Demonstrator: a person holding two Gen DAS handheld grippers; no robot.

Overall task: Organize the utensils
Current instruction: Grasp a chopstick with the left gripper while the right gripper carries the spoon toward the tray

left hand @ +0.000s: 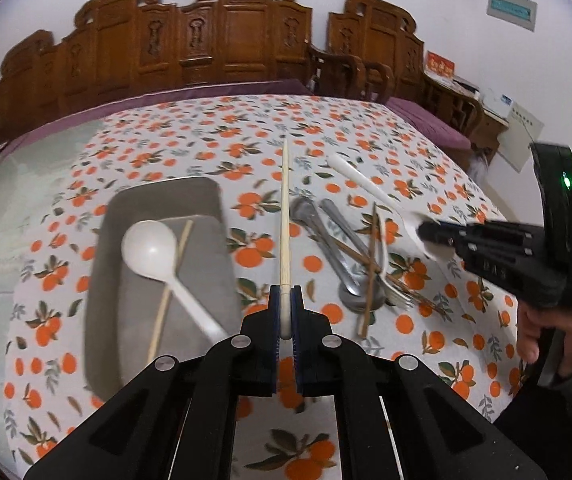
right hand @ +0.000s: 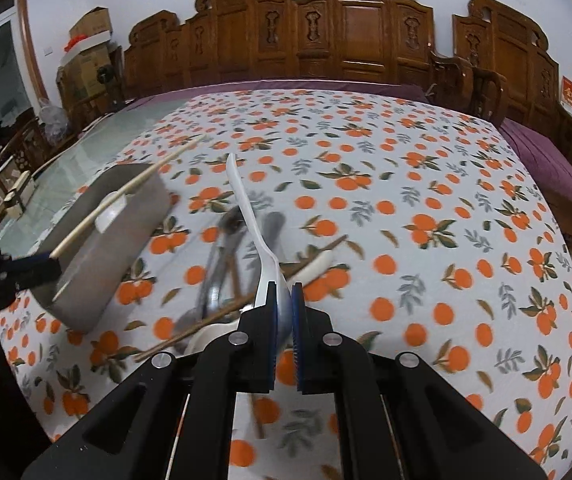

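**Inspector:** State of the left gripper [left hand: 285, 312]?

**Assistant:** Jaws clamped on one pale bamboo chopstick [left hand: 285, 216] near its butt end; the shaft projects straight ahead, with the grey rectangular metal tray [left hand: 104, 280] left of the jaws.

**Inspector:** And the right gripper [right hand: 285, 308]?

**Assistant:** Jaws closed on the white plastic spoon [right hand: 246, 208] at its bowl. Both items look light and stiff; the spoon likely slippery.

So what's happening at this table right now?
A person is sorting utensils with a handheld gripper in each hand. The left gripper is shut on a pale chopstick, beside the grey tray, which holds a white spoon and another chopstick. The right gripper is shut on a white plastic spoon, above the pile of metal spoons, a fork and dark chopsticks on the orange-print tablecloth.
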